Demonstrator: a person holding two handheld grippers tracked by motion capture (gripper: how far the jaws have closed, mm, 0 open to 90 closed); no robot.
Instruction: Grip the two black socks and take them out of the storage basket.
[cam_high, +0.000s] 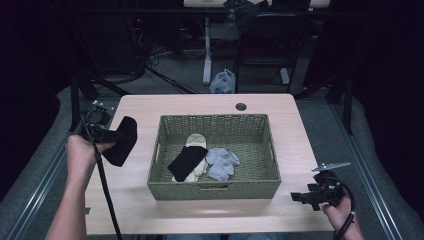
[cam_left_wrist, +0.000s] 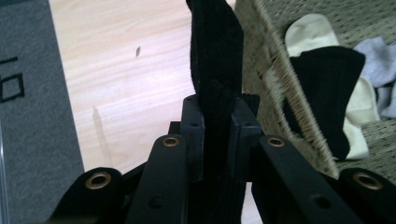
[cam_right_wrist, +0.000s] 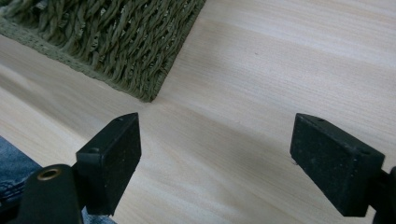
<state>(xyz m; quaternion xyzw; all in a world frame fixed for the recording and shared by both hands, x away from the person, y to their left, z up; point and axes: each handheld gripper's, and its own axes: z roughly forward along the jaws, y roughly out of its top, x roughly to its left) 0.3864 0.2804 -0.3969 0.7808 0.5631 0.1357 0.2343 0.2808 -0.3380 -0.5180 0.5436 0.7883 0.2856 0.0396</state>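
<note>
The left gripper (cam_high: 114, 136) had its jaws clamped on a black sock (cam_high: 123, 140), which hung in the air above the left part of the bench (cam_high: 135, 205), just outside the left wall of the basket. In the left gripper view, the same black sock (cam_left_wrist: 215, 60) stood up between the two pads, pinched near its lower end, with the basket's woven wall just to its right. The right gripper (cam_high: 306, 197) rested low over the near right corner of the bench, held by the person's right hand (cam_high: 341, 211), and its jaws stood wide apart with nothing between them; the right gripper view showed bare pale wood between the pads and a corner of the basket (cam_right_wrist: 116, 42) beyond. The basket (cam_high: 214, 191) was a rectangular, olive-green woven container with a slot handle in its front wall, sitting in the middle of the bench. Inside it lay a second black sock (cam_high: 187, 160) crossed over a cream sock (cam_high: 195, 141), and just to their right a small heap of grey socks (cam_high: 222, 163), touching the cream one. A round cable hole (cam_high: 241, 106) sat near the far edge of the bench. No readable writing or brand showed on the socks or basket.
</note>
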